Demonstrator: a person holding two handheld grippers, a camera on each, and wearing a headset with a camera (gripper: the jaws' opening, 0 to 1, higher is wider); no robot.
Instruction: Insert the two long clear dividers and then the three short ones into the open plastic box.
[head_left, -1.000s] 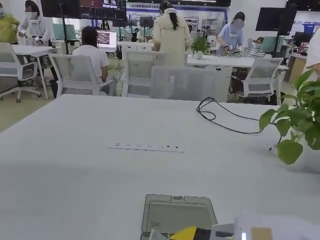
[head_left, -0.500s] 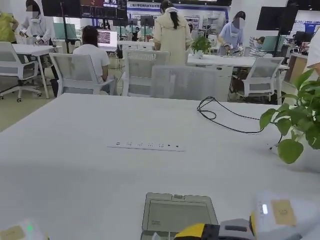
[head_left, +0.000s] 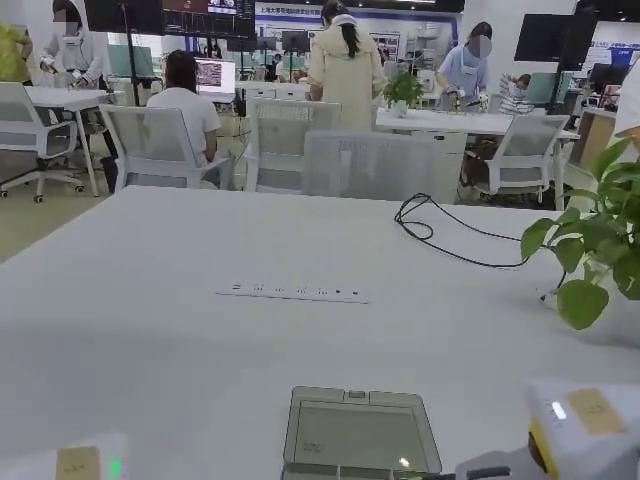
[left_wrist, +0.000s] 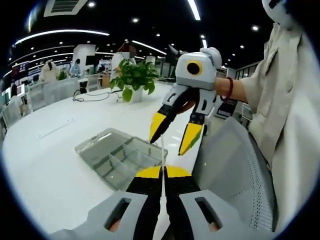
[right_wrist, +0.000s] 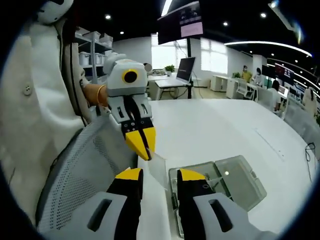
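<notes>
From the head view little of the work can be made out. The open plastic box (head_left: 360, 432) lies at the near edge of the white table (head_left: 200, 350) and is cut off by the bottom of the frame. The two grippers are blurred pale corners there, their jaws out of frame. The gripper views give more. The left gripper (left_wrist: 162, 172) has its jaws pressed together on a clear divider (left_wrist: 162, 149), which appears there edge-on as a thin bright line, held up just on the person's side of the box. In the right gripper view the same sheet turns its face to the camera as a faint pane with hard-to-trace edges, so I cannot tell whether it is long or short. The right gripper (right_wrist: 161, 174) stands wide open with one jaw on either side of the pane, holding nothing. Faint partition lines show inside the box's base, too dim to count. A potted plant (head_left: 590, 250) stands further along the table.
</notes>
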